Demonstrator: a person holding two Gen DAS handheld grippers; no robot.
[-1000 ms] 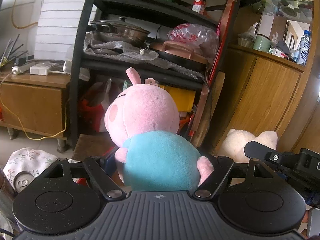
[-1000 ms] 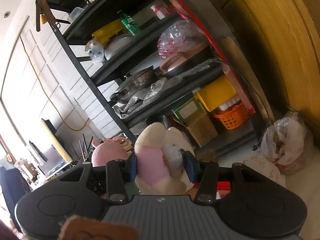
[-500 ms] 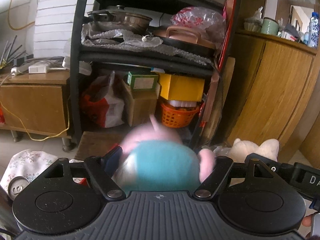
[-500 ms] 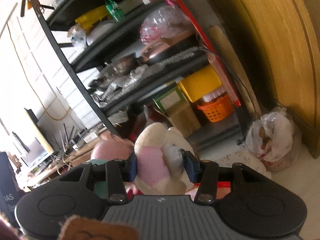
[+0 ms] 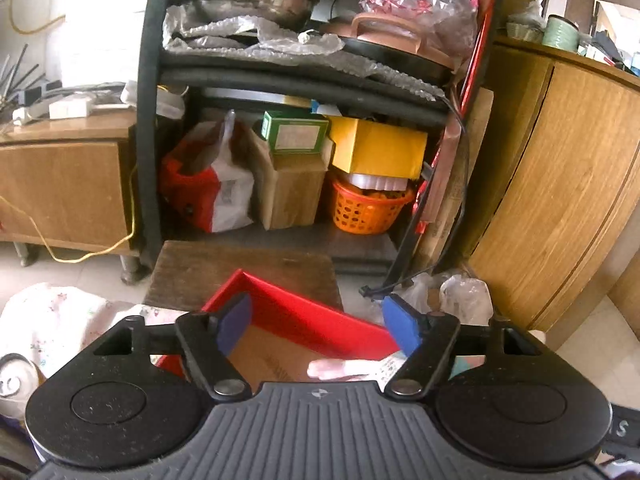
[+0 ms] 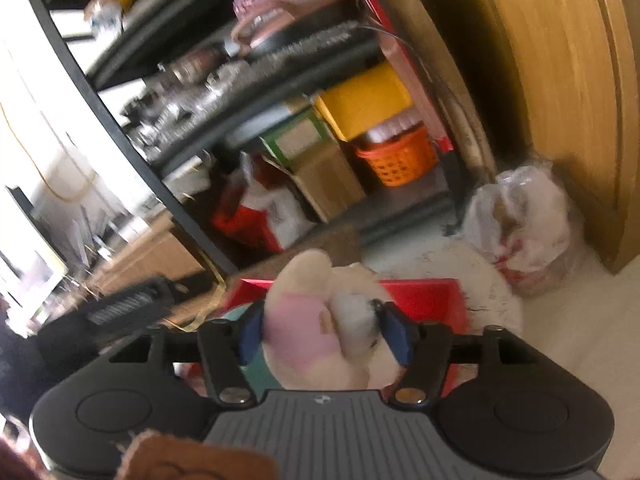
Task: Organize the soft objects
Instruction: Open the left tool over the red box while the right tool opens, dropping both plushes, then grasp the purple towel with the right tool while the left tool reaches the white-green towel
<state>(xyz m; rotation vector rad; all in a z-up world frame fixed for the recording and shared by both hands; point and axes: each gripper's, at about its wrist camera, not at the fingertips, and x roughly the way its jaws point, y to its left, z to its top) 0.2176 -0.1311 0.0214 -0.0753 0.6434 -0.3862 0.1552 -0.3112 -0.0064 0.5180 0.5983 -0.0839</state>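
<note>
My right hand-held gripper [image 6: 322, 334] is opening around the cream-and-pink plush bunny [image 6: 320, 328], light and squashy, best pinched mid-body; my left hand-held gripper [image 5: 316, 326] gapes empty above the red cardboard box [image 5: 320, 316].

Bright daylight washes out the white wall [image 5: 92, 20] at far left in both views. The left wrist view is sharp, its edges bowed by fisheye; the right wrist view is smeared with motion blur throughout.
</note>
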